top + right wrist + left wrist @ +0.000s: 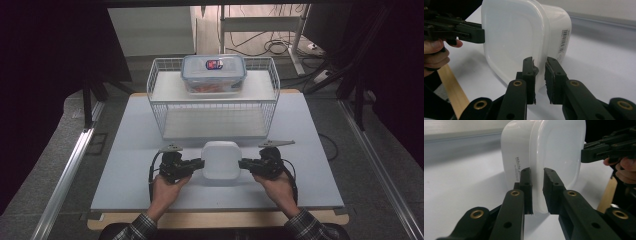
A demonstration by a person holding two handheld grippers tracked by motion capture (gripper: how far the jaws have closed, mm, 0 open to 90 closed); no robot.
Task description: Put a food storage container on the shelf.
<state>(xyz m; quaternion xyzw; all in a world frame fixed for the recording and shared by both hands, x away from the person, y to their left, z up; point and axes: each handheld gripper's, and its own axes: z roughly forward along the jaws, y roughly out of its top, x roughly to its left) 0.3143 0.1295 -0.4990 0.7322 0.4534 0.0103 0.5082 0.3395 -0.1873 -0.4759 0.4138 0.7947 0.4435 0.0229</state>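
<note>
Checked sleeves and two hands enter from the near edge of the bench (125, 150), each holding a black gripper.

Item 1: left gripper (201, 163). Lies toward the near edge, left of centre, pointing right. Jaws are clamped on the rim of the white tub, one pad on either side of the rim, as the left gripper view shows (537, 191).

Item 2: right gripper (241, 164). Lies opposite, right of centre, pointing left. Jaws likewise pinch the rim on the tub's other side; the right gripper view (539, 80) shows the rim squeezed between the pads.

Item 3: white tub (220, 160). Square, rounded corners, translucent plastic, with printed lettering on one side wall and a barcode label on the other. Sits between the two grippers, midway along the near half of the bench. Whether it rests on the bench or is raised off it cannot be told.

Item 4: wire basket (159, 97). White, stands at the far edge of the bench, centred.

Item 5: clear box (214, 75). Blue-rimmed clip lid with a sticker, sits on top of the wire basket toward the far edge.
</note>
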